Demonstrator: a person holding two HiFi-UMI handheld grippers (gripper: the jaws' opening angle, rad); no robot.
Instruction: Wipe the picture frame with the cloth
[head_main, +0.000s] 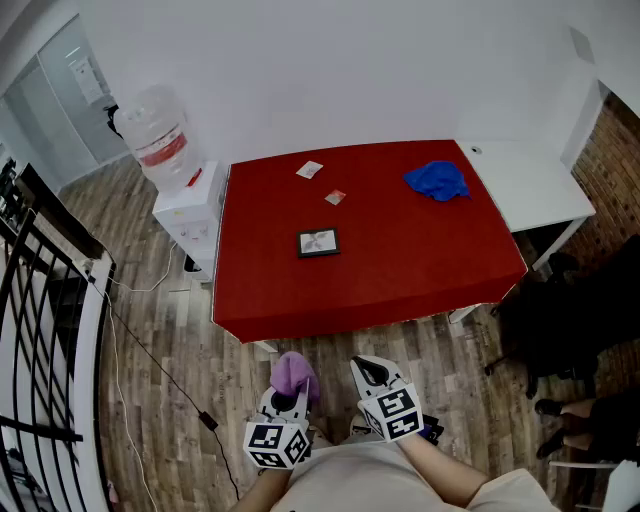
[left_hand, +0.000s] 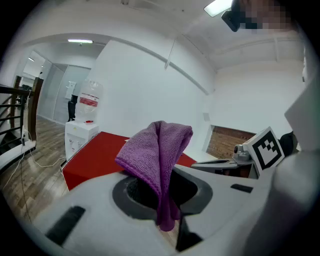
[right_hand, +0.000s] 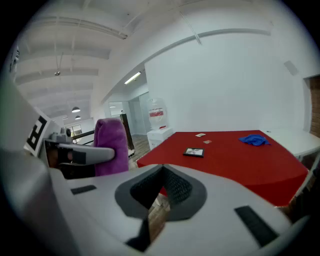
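- Left claw pinches the purple cloth, whose loose fold stands above it. The right claw is pressed together on nothing.
- Both hang over the floor, short of the counter's front edge.
- The picture frame lies flat near the counter's middle, somewhat toward its left edge, well apart from both claws.
- To wipe well, probably bring the fold down flat on the frame's face and steady one edge with the right claw, so the frame does not slide.

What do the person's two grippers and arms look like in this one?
Both the left gripper and right gripper have pale grey plastic bodies with dark textured pads lining the jaws. Each carries a cube of black-and-white square markers. The person wears a pale top; forearms are bare.
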